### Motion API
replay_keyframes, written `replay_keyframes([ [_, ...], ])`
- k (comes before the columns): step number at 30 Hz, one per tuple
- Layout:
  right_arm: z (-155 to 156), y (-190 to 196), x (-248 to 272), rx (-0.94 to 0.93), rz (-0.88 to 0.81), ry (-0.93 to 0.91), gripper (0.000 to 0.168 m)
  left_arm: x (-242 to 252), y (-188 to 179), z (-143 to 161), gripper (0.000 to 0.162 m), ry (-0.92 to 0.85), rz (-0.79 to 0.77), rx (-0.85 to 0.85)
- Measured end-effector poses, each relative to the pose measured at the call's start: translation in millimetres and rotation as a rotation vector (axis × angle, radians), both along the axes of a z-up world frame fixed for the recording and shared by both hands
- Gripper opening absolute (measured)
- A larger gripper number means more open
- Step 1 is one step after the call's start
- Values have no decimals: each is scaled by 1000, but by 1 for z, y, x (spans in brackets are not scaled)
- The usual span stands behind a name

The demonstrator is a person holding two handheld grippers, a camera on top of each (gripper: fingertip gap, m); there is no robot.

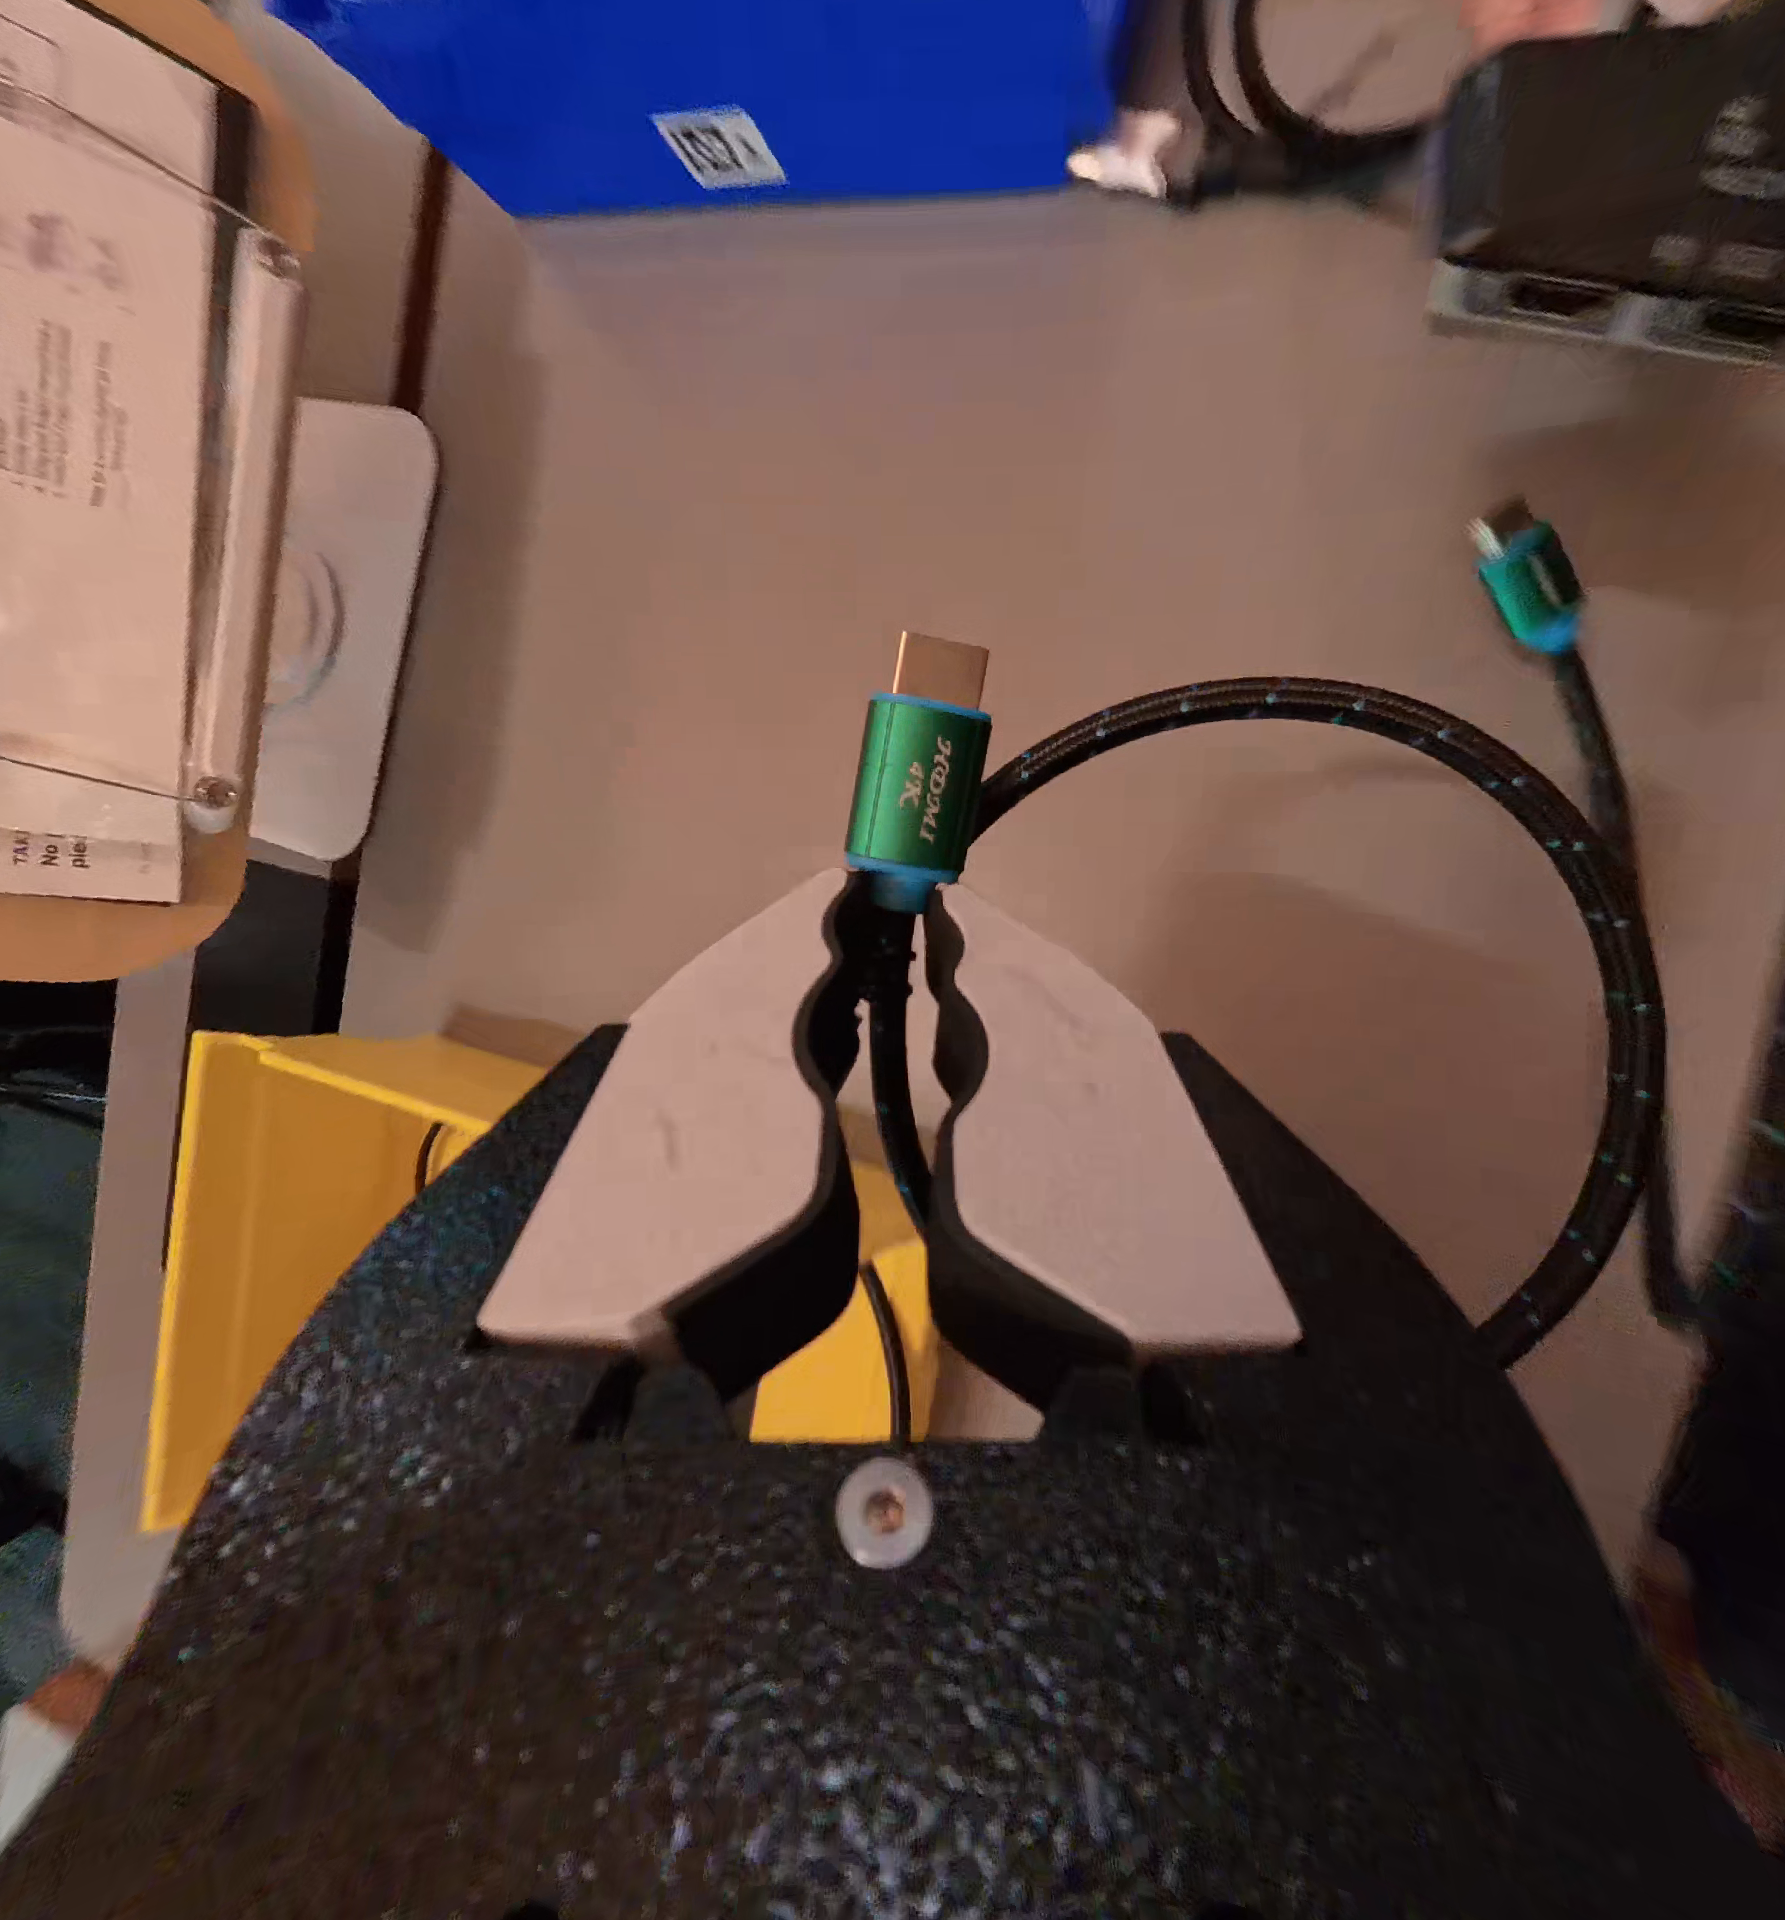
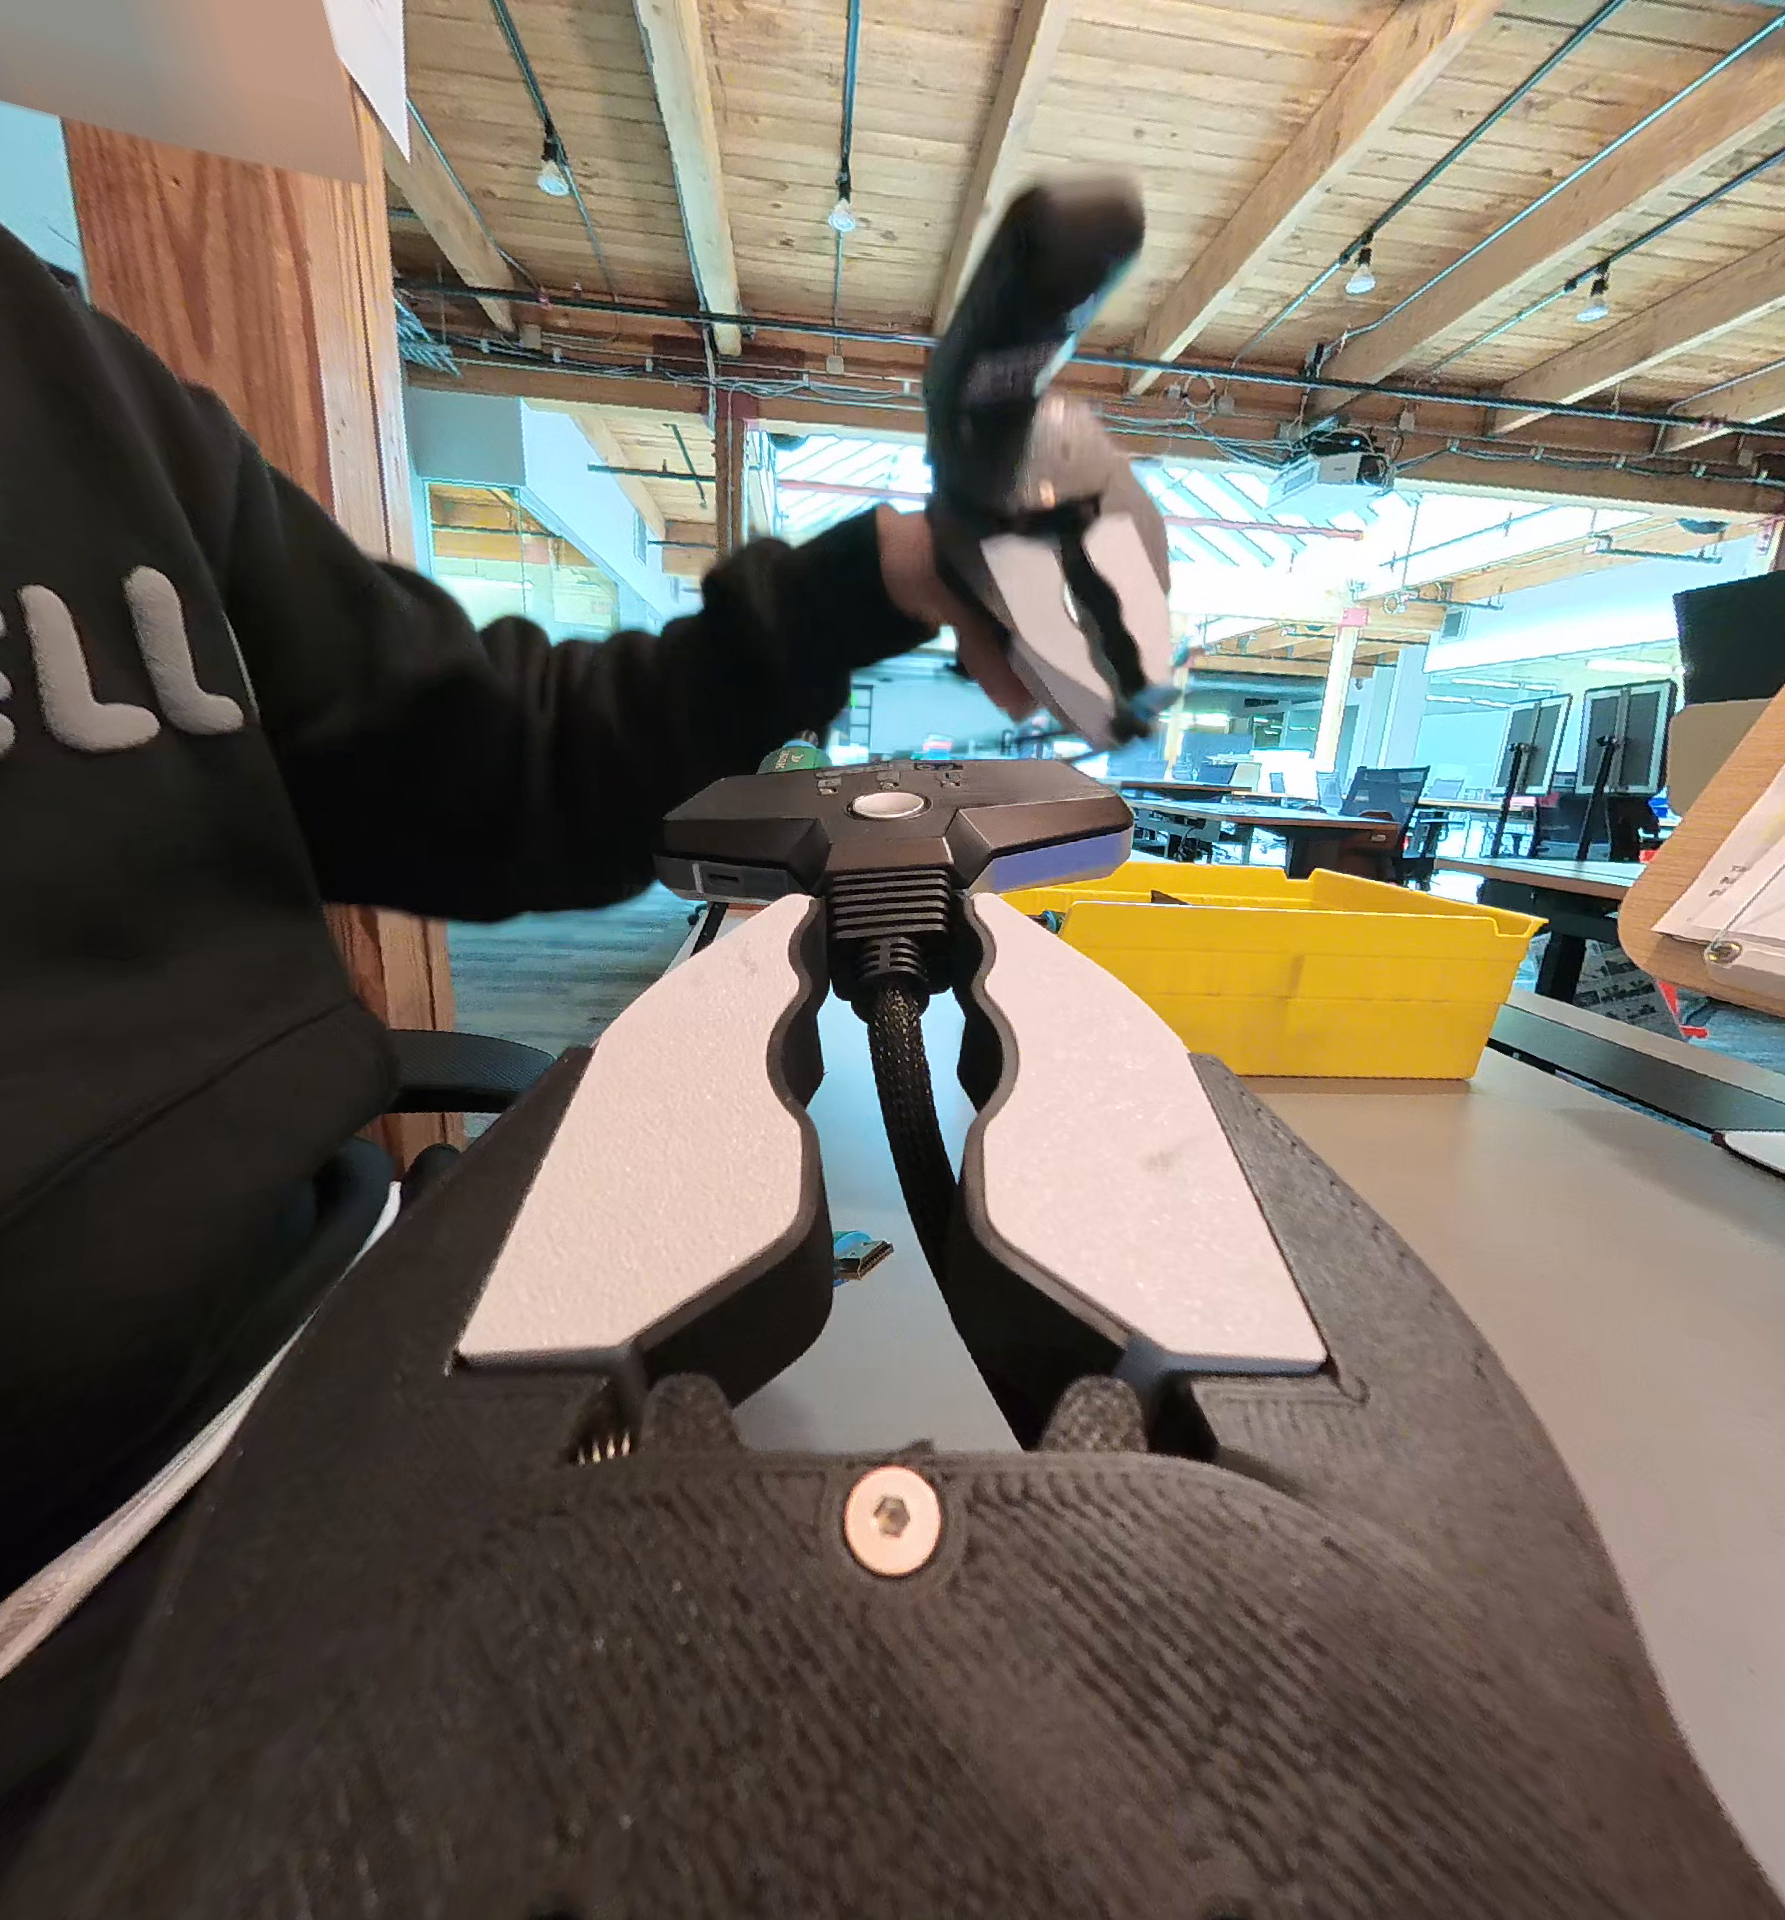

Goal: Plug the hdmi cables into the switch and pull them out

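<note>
My left gripper [image 1: 883, 894] has its jaws pinching the first hdmi cable [image 1: 1335, 727] just behind its green plug [image 1: 917, 784], right at the blue collar. The plug stands straight out beyond the jaws, its gold tip [image 1: 942, 665] leading, so its long axis runs in line with my fingers. The braided cable loops away to the right of the jaws and back down past them.

My right gripper [image 2: 893, 935] has its jaws closed around the ribbed neck of the switch [image 2: 893, 831], where its own black cord [image 2: 903, 1091] comes out and trails back between the fingers. The switch body sits flat just ahead of those jaws, its round button facing up.

From the left jaws, the switch [image 1: 1646, 187] lies well ahead and to the right, held above the worktop [image 1: 971, 436], with a row of ports along the edge turned toward me. The plug points straight forward, not at those ports, so I judge the coming move needs a swing to the right plus a turn of the wrist until the plug's axis meets a port squarely. The left gripper is the one carrying the plug; the right only steadies the target.

A second green plug [image 1: 1527, 587] lies unheld on the worktop, off to the right of the left jaws. A yellow bin [image 2: 1283, 966] sits beyond the right jaws, to their right.
</note>
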State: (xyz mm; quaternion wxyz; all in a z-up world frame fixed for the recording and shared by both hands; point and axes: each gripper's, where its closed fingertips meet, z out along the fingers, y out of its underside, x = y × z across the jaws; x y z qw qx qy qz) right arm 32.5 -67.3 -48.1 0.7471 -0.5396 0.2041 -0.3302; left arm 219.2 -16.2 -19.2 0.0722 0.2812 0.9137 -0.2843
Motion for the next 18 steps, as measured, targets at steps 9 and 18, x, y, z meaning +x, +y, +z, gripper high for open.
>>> replay_keyframes([
  [9,-2,4,0,-27,5,5,23,24,34,78,10,-302,60,366],
  [18,-1,7,1,-33,7,-1,23,-68,34,33,10,-157,-59,580],
])
